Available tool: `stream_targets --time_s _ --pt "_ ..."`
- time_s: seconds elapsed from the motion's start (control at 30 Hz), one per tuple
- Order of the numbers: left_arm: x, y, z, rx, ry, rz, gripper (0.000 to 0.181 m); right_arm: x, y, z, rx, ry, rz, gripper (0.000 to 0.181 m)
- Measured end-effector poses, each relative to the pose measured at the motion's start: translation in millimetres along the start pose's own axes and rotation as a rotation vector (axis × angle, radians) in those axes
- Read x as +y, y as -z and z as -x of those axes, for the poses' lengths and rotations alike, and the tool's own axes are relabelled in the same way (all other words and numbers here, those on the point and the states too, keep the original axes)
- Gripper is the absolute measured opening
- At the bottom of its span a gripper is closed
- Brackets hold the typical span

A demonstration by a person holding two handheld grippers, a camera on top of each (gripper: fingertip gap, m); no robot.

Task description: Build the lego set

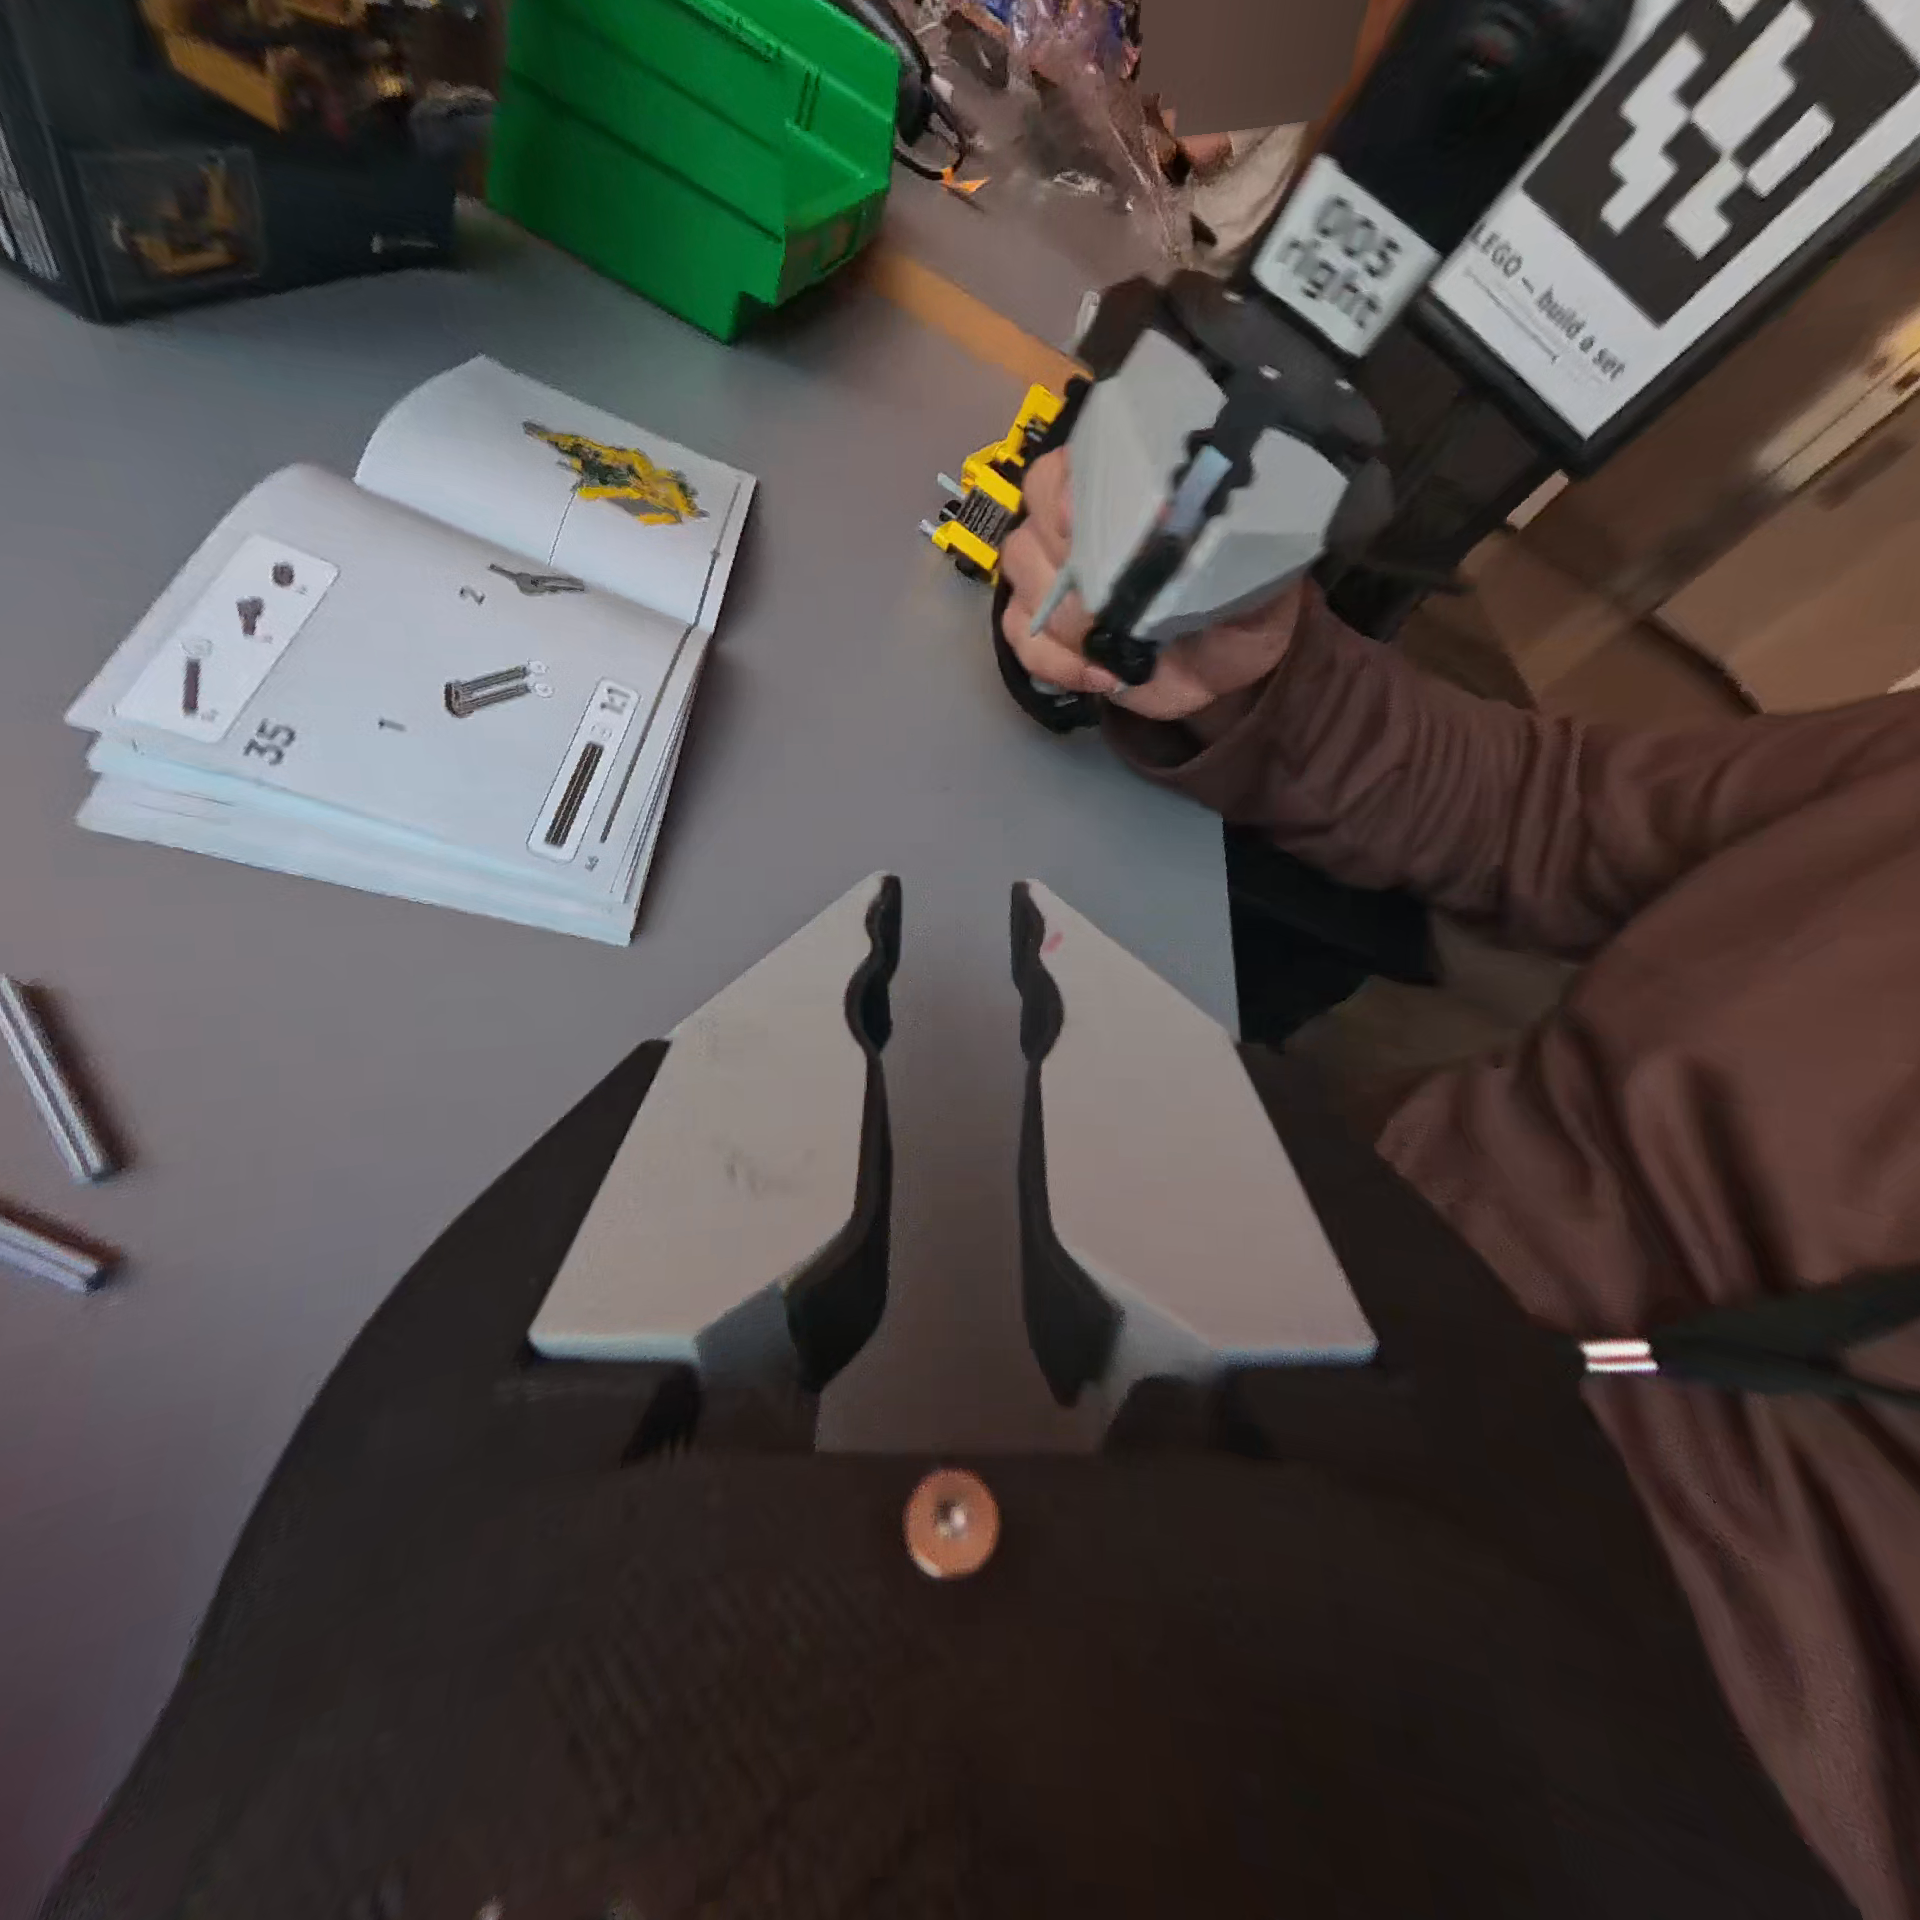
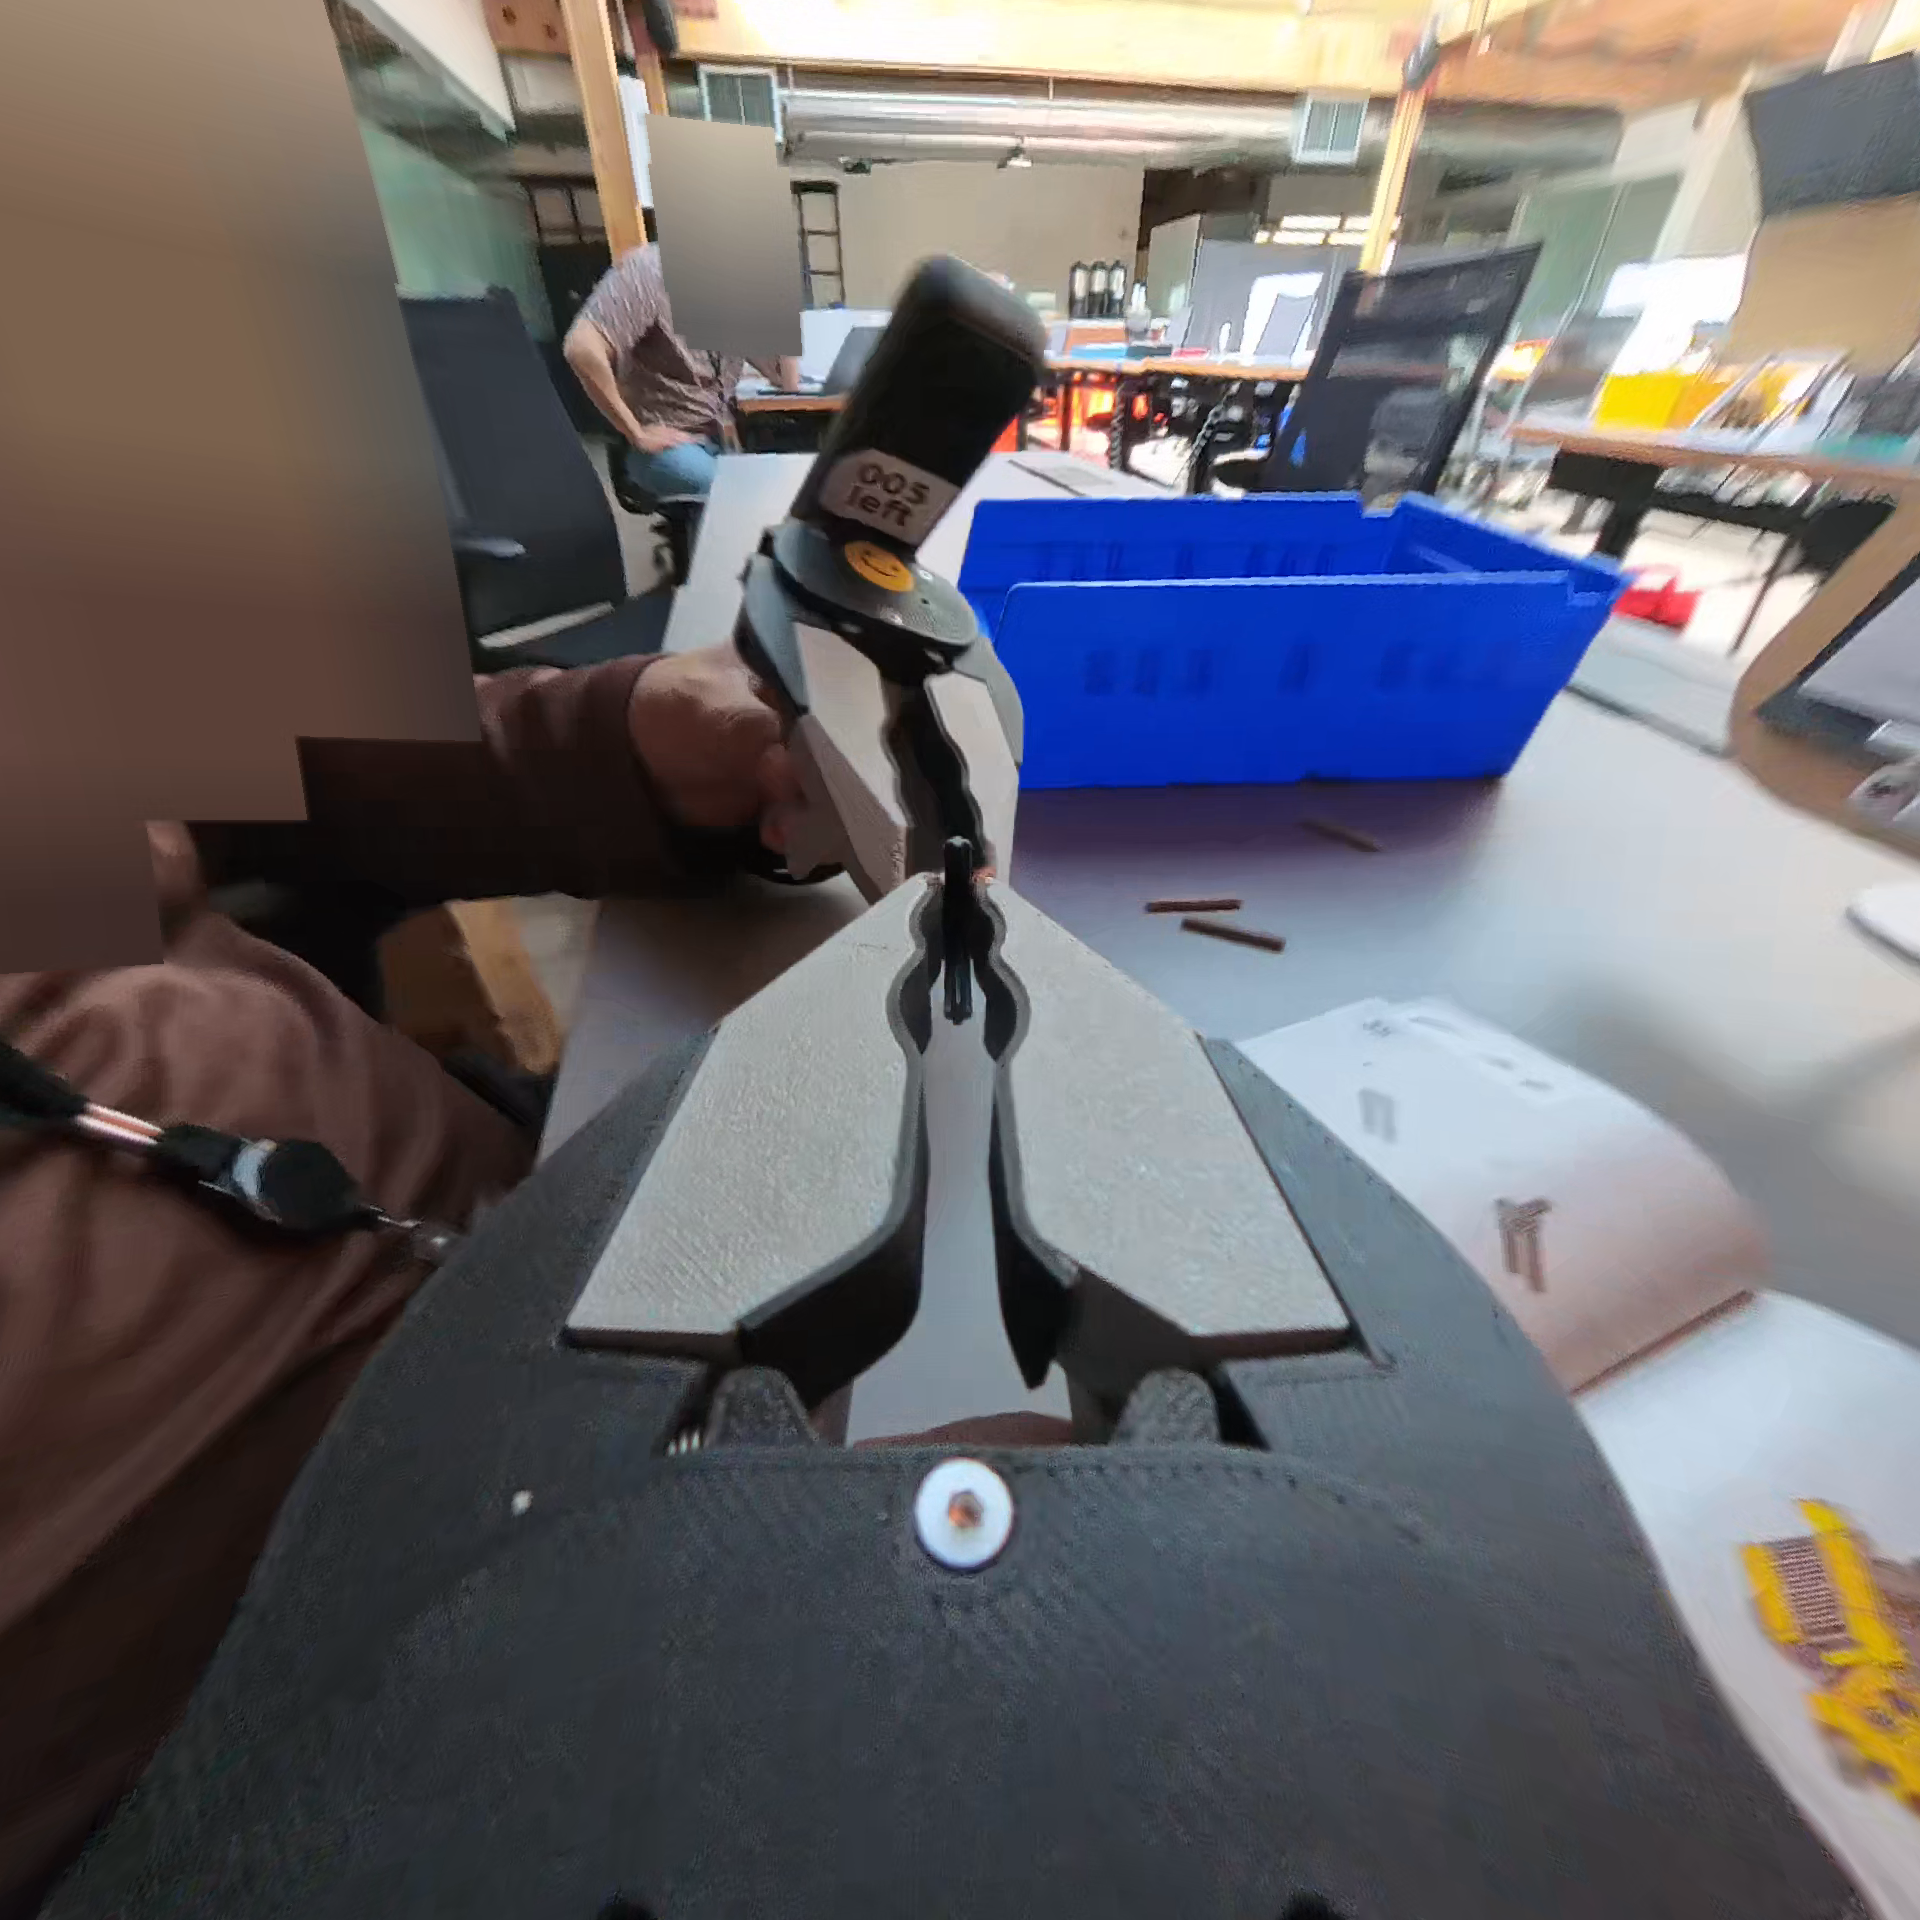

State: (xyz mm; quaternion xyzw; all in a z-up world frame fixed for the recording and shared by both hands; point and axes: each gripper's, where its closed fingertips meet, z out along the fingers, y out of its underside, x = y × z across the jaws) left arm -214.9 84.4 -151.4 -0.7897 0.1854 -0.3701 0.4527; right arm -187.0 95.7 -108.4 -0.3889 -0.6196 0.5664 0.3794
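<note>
Lego piece, a thin black plastic pin, sits pinched upright between the closed fingers of the right gripper, held above the grey tabletop. Left gripper hovers with its fingers parted and empty. An open white instruction booklet lies flat near a small yellow partly built lego model.

The bench is smooth, matt grey, and the open instruction booklet on it is white paper with a faint sheen. Both bins, green and blue, look like glossy moulded plastic. The right gripper's fingers show a rough, grainy grey face on a ribbed matt black body, with a shiny metal screw.
</note>
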Motion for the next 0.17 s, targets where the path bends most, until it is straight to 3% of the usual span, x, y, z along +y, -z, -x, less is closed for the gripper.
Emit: stream_targets --time_s 0.07,0.17 --pt "-7 -2 -9 -0.051 -0.135 -0.022 0.021 4 -2 -3 -0.051 -0.183 0.003 0.000" --pt "-19 -6 -13 -0.255 -0.397 -0.065 0.025 7 -9 -4 -0.114 -0.449 0.000 0.000"
